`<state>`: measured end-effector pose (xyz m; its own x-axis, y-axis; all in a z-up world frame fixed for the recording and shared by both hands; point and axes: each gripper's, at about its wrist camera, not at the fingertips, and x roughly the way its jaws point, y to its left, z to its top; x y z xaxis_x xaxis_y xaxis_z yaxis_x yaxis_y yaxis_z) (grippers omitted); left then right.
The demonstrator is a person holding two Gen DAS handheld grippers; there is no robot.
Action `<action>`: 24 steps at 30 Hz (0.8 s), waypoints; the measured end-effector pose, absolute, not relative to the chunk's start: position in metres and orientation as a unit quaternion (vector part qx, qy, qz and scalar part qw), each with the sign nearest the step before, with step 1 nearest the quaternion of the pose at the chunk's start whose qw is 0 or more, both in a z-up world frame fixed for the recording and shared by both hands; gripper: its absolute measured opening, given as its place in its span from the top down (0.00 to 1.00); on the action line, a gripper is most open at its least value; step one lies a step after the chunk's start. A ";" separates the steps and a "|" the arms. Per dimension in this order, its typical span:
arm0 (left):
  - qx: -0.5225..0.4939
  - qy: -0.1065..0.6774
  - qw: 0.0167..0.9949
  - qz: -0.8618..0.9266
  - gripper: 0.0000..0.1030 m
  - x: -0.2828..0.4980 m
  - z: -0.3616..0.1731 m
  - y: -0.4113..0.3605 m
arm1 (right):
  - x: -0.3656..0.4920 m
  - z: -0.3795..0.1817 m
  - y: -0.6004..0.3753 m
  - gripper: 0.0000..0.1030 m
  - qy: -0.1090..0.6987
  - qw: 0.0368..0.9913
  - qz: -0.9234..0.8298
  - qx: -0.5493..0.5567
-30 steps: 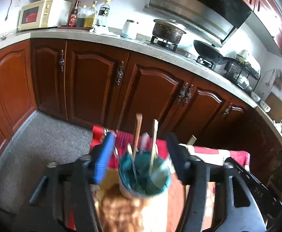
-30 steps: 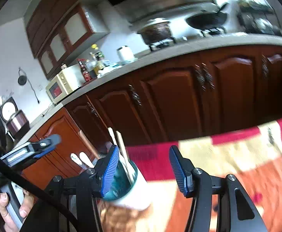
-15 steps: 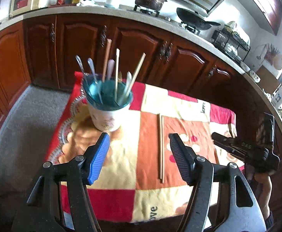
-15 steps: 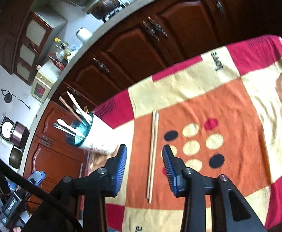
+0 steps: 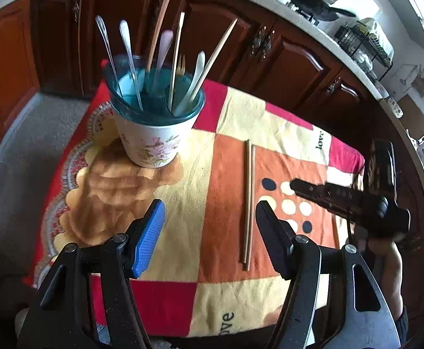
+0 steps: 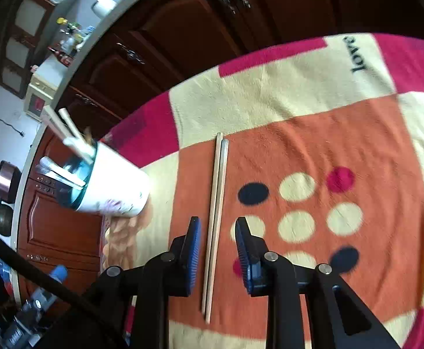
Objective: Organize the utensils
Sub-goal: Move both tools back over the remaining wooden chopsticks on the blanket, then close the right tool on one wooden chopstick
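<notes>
right wrist view shows me my right gripper [image 6: 217,251] in the lower middle of the frame, with a pair of wooden chopsticks [image 6: 215,218] lying between its two blue pads. its jaws are closing, but the pads are not touching the sticks; i see a small gap on each side. the chopsticks lie side by side, touching each other, on the orange square of a patterned blanket [image 6: 299,87] that covers the table. at the left of this frame stands a white cup with flowers [image 6: 116,186], holding spoons and other sticks, apart from the chopsticks. in the left wrist view my left gripper [image 5: 209,234] is at the bottom of the frame, its jaws wide apart with nothing between them, above the blanket [image 5: 182,174]. the chopsticks [image 5: 248,203] are just right of the centre there, and the cup [image 5: 150,142] is in the upper left. the right gripper [image 5: 328,195] comes in from the right edge, its tip near the chopsticks.
</notes>
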<state>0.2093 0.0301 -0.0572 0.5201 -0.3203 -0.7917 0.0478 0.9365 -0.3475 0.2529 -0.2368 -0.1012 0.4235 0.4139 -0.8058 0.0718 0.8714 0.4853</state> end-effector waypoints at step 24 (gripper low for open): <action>-0.179 0.514 0.832 -0.111 0.37 0.255 -0.103 0.042 | 0.372 -0.163 -0.208 0.89 0.607 0.770 0.042 0.190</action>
<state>0.2553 0.0419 -0.1029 0.4474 -0.3692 -0.8145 0.0008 0.9109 -0.4125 0.3722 -0.2078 -0.1630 0.2587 0.2960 -0.9195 0.1660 0.9241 0.3442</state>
